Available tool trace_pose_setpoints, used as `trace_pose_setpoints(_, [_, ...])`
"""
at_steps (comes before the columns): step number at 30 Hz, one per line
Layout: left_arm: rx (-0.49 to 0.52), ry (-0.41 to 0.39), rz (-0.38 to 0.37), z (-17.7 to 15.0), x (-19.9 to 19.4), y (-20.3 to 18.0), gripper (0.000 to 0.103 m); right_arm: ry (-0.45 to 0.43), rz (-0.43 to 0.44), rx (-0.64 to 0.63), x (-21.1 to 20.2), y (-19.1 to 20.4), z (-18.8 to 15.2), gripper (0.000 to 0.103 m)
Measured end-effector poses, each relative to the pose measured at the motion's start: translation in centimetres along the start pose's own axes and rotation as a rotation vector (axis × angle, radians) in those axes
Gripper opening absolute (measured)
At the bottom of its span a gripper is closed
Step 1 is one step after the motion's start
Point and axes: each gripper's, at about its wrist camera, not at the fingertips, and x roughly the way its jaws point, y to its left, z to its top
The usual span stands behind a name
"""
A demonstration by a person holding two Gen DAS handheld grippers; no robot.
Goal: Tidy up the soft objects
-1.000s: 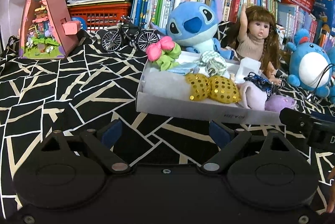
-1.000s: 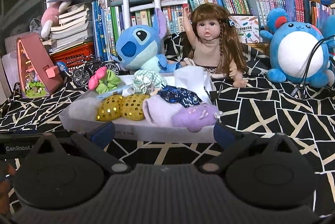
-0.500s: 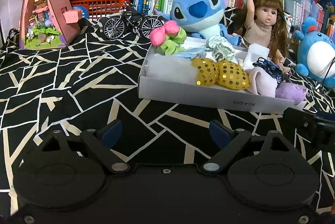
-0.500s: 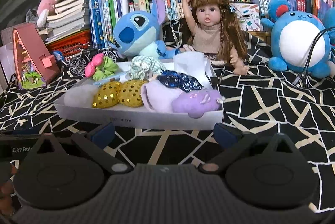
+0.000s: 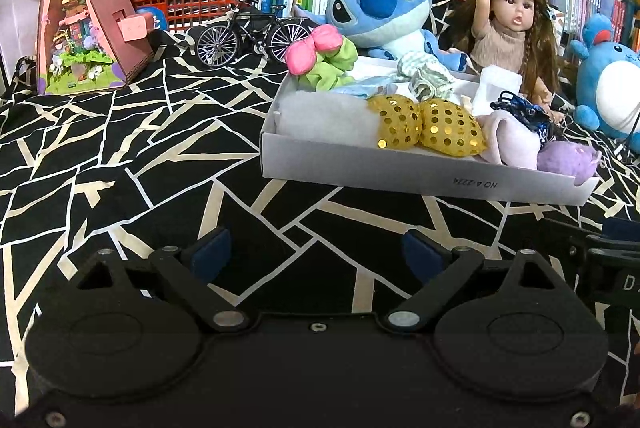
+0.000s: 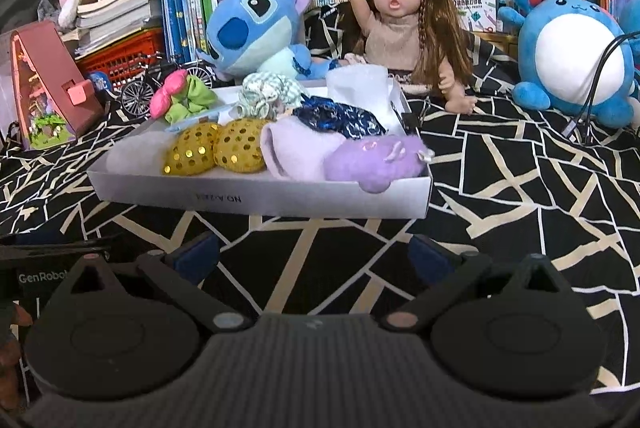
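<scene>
A shallow white box (image 5: pixel 400 172) lies on the black-and-cream patterned cloth, filled with soft items. Among them are two gold sequin pieces (image 5: pixel 428 128), a pink-and-green scrunchie (image 5: pixel 320 56), a lilac cloth (image 5: pixel 508 136), a purple plush (image 5: pixel 564 158) and a shiny blue scrunchie (image 5: pixel 524 112). My left gripper (image 5: pixel 316 252) hovers over the cloth just short of the box's front wall; its jaws are opening with nothing between them. From the right, my right gripper (image 6: pixel 314 256) faces the same box (image 6: pixel 280 194), wide open and empty.
Behind the box sit a blue alien plush (image 5: pixel 380 4), a long-haired doll (image 6: pixel 400 16) and a round blue plush (image 6: pixel 568 56). A model bicycle (image 5: pixel 252 32), a pink triangular house (image 5: pixel 84 28), a red basket and shelves of books line the back.
Both grippers have tipped slightly downward, so the box sits a little higher in each view. Nothing was taken hold of or let go.
</scene>
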Motion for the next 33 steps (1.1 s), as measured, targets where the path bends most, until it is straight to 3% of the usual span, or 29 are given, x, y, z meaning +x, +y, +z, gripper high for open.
trace_pose_setpoints(20, [0.010,0.019,0.023,0.0,0.5,0.0,0.103,0.064,-0.021,-0.006,1.2,0.0,-0.5,0.103])
trace_pose_setpoints(33, [0.039,0.032,0.044,0.0,0.8,-0.5,0.103,0.076,-0.038,-0.031,1.4,0.4,-0.5,0.103])
